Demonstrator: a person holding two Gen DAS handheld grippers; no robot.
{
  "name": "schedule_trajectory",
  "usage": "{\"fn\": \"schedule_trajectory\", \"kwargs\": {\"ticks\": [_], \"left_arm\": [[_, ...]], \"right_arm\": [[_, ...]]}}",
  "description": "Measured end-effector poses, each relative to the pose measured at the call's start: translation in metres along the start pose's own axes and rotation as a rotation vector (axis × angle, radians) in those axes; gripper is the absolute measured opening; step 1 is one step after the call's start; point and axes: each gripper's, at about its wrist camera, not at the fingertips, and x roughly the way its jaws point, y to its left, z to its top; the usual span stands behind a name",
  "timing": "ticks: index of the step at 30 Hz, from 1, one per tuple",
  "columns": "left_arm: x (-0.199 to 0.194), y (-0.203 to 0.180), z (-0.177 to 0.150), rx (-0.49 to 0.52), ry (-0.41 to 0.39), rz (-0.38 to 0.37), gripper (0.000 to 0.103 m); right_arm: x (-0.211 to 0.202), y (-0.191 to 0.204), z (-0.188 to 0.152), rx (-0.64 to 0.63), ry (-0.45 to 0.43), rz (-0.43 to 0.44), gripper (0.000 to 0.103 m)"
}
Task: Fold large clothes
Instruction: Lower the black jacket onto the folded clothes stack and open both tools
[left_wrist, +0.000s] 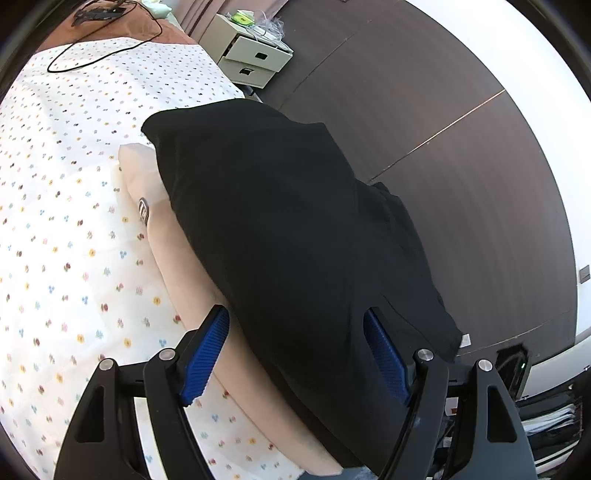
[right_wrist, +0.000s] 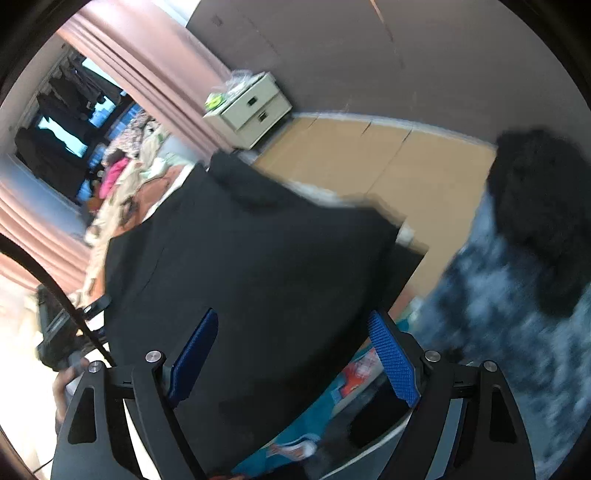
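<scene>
Left wrist view: your left hand-held gripper (left_wrist: 295, 354) stands wide over the folded black fabric garment (left_wrist: 280, 221) at centre frame, on the floral-sheeted bed (left_wrist: 66, 206); right hand-held gripper (right_wrist: 295, 354) likewise wide, empty. Folding looks nearly finished.

A home bedroom: floral-sheeted bed (left_wrist: 74, 221), bedside drawer unit (left_wrist: 255, 59), pink curtains (right_wrist: 155, 74).

Counts, both views.

Black garment (left_wrist: 280, 221): one. Beige folded garment (left_wrist: 177, 258) beneath it: one. Flowered sheet (left_wrist: 74, 221): one. Brown blanket (left_wrist: 122, 27): one. Black cable (left_wrist: 107, 55) on the sheet: one.

Cabinet (left_wrist: 255, 55): one, with two drawers. Green item (left_wrist: 242, 17) on its top: one.

Grippers: two, left gripper (left_wrist: 295, 347) and right gripper (right_wrist: 291, 354), two blue pads each.

Pink curtains (right_wrist: 147, 77): count unclear.
</scene>
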Motion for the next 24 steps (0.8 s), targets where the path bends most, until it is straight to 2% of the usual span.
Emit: {"fn": "schedule_trajectory", "kwargs": {"ticks": [1, 3, 5, 6, 8, 9, 12, 14, 18, 24], "left_arm": [[0.004, -0.001, 0.003, 0.001, -0.002, 0.003, 0.06], [0.009, -0.002, 0.009, 0.005, -0.005, 0.024, 0.042], [0.009, -0.006, 0.015, 0.026, -0.012, 0.035, 0.03], [0.007, -0.007, 0.02, 0.036, -0.016, 0.04, 0.025], [0.003, -0.007, 0.025, 0.035, -0.032, 0.044, 0.022], [0.0, -0.006, 0.029, 0.031, -0.041, 0.051, 0.021], [-0.013, 0.004, 0.041, 0.006, -0.079, 0.071, 0.02], [-0.01, 0.006, 0.049, 0.014, -0.068, 0.079, 0.021], [-0.005, 0.009, 0.057, 0.006, 0.028, 0.086, 0.028], [-0.02, -0.006, 0.064, 0.08, -0.006, 0.117, 0.031]], "right_arm": [[0.009, -0.002, -0.005, 0.016, 0.019, 0.027, 0.082], [0.022, -0.006, -0.011, 0.043, 0.026, 0.021, 0.082], [0.027, -0.011, -0.009, 0.086, 0.005, 0.036, 0.081], [0.028, -0.01, -0.006, 0.094, -0.006, 0.042, 0.063], [0.018, -0.001, -0.005, 0.066, -0.034, 0.036, 0.045], [0.014, 0.005, -0.004, 0.055, -0.045, 0.039, 0.036], [0.02, 0.021, -0.008, 0.017, -0.042, 0.084, 0.029], [0.025, 0.024, -0.016, -0.001, -0.032, 0.084, 0.029], [0.039, 0.018, -0.018, 0.004, -0.06, 0.018, 0.028], [0.017, 0.018, -0.022, -0.017, -0.107, -0.054, 0.03]]}}
